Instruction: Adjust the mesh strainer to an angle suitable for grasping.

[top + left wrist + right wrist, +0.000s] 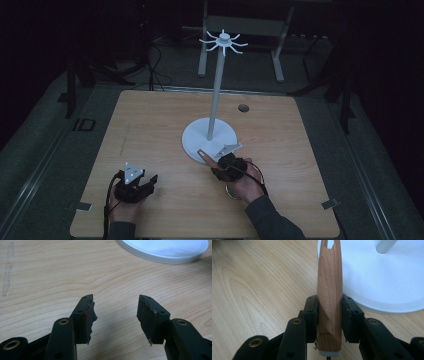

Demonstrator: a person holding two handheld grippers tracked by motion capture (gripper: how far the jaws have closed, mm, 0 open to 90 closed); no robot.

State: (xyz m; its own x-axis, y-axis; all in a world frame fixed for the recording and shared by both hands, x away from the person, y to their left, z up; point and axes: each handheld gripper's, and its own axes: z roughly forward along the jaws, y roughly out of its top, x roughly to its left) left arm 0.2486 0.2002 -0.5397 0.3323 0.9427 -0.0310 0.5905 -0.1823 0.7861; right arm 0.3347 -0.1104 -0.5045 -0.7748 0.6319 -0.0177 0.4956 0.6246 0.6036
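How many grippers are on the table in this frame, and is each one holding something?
2. The left gripper sits near the table's front left, fingers apart and empty. The right gripper is by the white stand's base, clamped on a wooden handle.

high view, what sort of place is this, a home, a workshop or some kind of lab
Probably a lab or recording room, dimly lit: a bare wooden table with only a white hook stand on it, metal frame legs and loose cables on the floor behind.

The high view was dim, its surroundings nearly black. Both gripper views were evenly lit and sharp; the light wooden table (150,130) showed soft shadows.
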